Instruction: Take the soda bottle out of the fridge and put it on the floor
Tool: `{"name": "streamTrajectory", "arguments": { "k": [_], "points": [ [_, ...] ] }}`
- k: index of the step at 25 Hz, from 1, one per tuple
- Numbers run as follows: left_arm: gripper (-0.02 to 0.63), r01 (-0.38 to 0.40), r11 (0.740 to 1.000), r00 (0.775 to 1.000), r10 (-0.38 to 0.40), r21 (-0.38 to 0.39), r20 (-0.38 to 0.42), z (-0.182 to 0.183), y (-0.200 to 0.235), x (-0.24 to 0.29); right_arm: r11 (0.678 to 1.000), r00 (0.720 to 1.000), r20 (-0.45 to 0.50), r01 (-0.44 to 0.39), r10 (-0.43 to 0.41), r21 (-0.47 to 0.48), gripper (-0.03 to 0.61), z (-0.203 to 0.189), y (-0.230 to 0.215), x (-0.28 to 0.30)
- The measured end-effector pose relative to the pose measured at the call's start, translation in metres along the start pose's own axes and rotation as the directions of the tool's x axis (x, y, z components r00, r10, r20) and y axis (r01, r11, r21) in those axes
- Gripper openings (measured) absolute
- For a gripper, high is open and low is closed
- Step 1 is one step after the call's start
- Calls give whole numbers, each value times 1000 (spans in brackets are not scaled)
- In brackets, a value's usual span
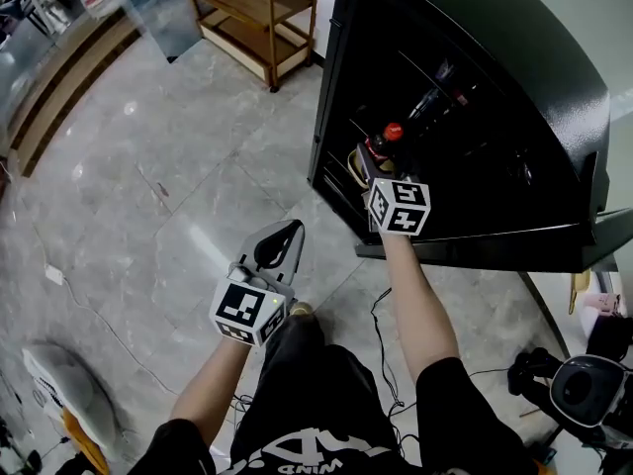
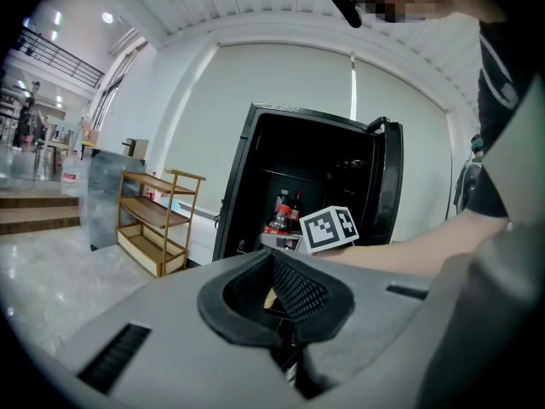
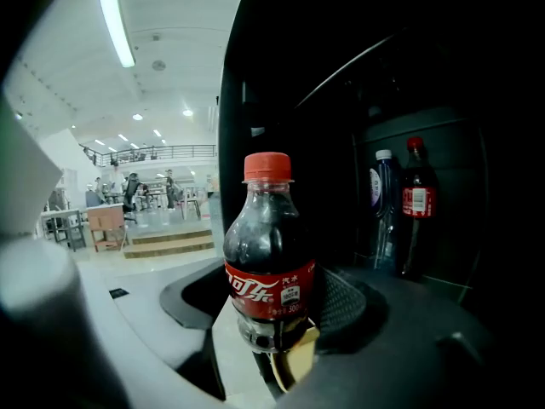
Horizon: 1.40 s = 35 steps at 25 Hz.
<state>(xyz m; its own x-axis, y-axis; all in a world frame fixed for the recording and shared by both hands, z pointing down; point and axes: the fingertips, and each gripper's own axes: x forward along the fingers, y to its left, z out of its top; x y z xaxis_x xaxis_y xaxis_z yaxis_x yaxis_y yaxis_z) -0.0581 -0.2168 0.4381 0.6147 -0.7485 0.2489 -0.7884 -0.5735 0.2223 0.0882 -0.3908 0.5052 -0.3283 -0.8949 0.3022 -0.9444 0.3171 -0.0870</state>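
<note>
- My right gripper point(image 1: 370, 166) has its fingers point(image 3: 342, 303) clenched round the soda bottle point(image 3: 268, 258), low on its body under the red label. The bottle stands upright at the open front of the fridge point(image 1: 514, 97), not yet clear of it by my reading.
- My left gripper point(image 1: 288, 237) hangs over the floor point(image 1: 178, 166), well apart from the fridge. Its fingers point(image 2: 300, 290) are drawn together with nothing between them.
- The step in hand, as I judge it, is drawing the bottle out. I want to pull it straight back towards me and keep it upright, because the grip sits low and the top could tip.
- I should watch the fridge's lower edge and its door on the way out, then lower the bottle onto bare floor in front of me before I let go.
- The left gripper has no job here, so I would hold it aside.
- Count: three bottles in all. One is in my grip, and two stand deeper in the fridge: a pale-capped bottle point(image 3: 381, 207) and a dark red-capped bottle point(image 3: 417, 211), just beside each other.
- One fridge, one wooden rack point(image 1: 252, 18), two grippers.
</note>
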Motion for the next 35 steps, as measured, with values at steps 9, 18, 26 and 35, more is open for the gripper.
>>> {"name": "streamTrajectory", "arguments": {
  "k": [9,18,26,35],
  "points": [
    [8,-49,998,999,49,25,6,-33,5,-27,986,987,9,-158,158,-48,316,-26,61,-3],
    [6,-92,996,995,92,6,-28,-133,35,-33,952,956,16,-292,294,-88,316,-107,113,25],
    [6,-105,994,994,105,-4,-30,-230,61,-24,925,928,7,-370,372,-85,316,-197,140,53],
    [6,-39,999,999,40,37,-18,-326,78,-1,916,918,40,-390,396,-97,316,-293,142,78]
  ]
}}
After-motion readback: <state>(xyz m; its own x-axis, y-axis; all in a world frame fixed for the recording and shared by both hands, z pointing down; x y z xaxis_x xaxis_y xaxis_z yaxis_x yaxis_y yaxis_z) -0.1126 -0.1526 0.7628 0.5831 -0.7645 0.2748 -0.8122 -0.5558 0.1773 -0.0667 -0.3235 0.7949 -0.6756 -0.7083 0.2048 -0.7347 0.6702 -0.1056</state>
